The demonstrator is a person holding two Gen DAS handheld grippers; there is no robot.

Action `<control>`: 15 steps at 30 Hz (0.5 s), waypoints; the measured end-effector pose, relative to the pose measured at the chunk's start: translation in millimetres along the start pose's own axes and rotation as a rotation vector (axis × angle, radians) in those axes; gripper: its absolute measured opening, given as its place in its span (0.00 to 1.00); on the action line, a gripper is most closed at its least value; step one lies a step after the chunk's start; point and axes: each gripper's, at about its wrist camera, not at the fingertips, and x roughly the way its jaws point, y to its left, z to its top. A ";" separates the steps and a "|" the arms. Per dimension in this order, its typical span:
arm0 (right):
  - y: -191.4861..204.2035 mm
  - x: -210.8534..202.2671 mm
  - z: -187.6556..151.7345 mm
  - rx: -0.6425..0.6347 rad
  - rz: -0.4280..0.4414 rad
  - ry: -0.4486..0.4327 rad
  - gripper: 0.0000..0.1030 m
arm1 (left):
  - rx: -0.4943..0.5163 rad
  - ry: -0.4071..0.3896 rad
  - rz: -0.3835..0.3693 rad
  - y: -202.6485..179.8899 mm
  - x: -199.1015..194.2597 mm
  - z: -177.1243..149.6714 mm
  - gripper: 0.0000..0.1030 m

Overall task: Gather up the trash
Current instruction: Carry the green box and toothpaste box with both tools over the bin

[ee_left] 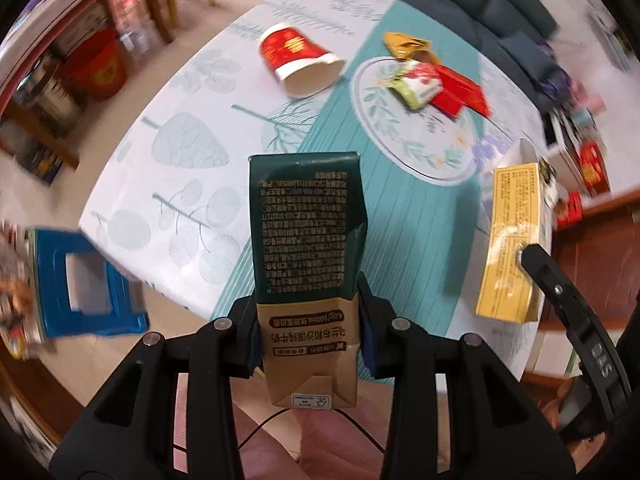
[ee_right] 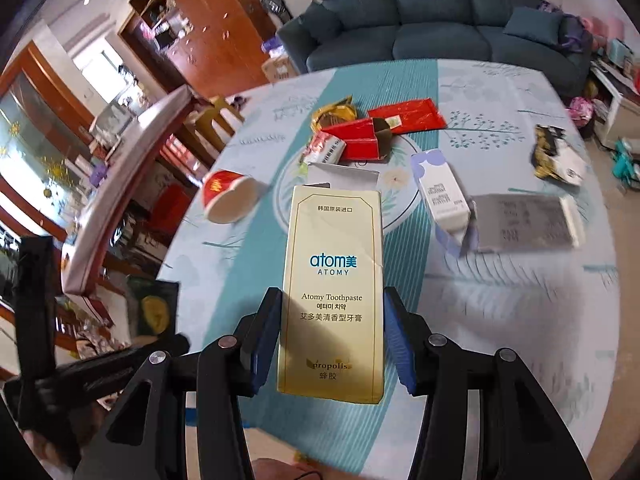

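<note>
Yellow toothpaste box (ee_right: 334, 292) clamped in right gripper (ee_right: 333, 336).

One milk carton (ee_left: 306, 240) mid-frame. One toothpaste box (ee_right: 334, 292) mid-frame. One paper cup (ee_right: 228, 196) at left. Two red packets (ee_right: 408, 115), upper middle. One white box (ee_right: 442, 190) at right. One black wrapper (ee_right: 554, 154), far right.

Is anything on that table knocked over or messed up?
Yes. The red paper cup lies tipped on its side, mouth open toward the table edge. Torn red wrappers are heaped at the centre. The milk carton held in the left gripper looks dented along one edge.
</note>
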 end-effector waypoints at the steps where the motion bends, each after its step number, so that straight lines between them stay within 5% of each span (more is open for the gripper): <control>1: 3.7 -9.8 -7.6 0.016 -0.004 -0.017 0.47 | 0.031 -0.002 -0.008 0.3 -4.2 -1.1 0.33; 15: 86.9 -101.4 -177.1 0.320 -0.098 -0.162 0.47 | 0.452 0.028 -0.126 36.3 -49.4 -71.9 0.33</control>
